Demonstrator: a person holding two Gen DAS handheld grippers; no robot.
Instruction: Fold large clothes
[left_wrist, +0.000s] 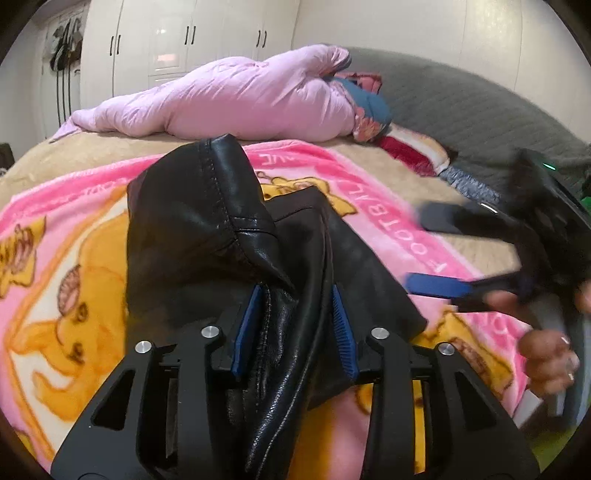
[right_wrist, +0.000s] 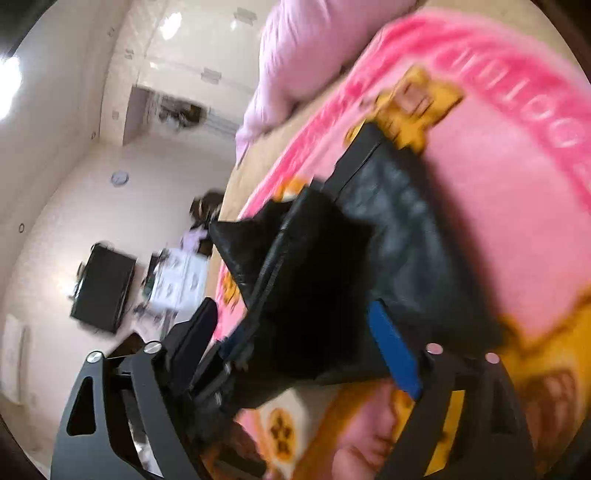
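A black leather garment (left_wrist: 207, 229) lies bunched on a pink cartoon blanket (left_wrist: 74, 280) on the bed. My left gripper (left_wrist: 293, 325) is shut on a fold of the leather, which runs between its blue pads and back under the frame. My right gripper (left_wrist: 415, 249) is at the right in the left wrist view, held by a hand, its jaws wide apart and blurred, just off the garment's right edge. In the right wrist view the right gripper (right_wrist: 306, 332) stands open with the black leather (right_wrist: 325, 258) lying between its fingers; the view is blurred.
A lilac puffy duvet (left_wrist: 236, 99) lies across the far side of the bed with a blue and red item (left_wrist: 369, 107) beside it. A grey quilted headboard (left_wrist: 461, 107) is at the right. White wardrobes (left_wrist: 166, 40) stand behind. A dark cabinet (right_wrist: 103, 288) is on the floor.
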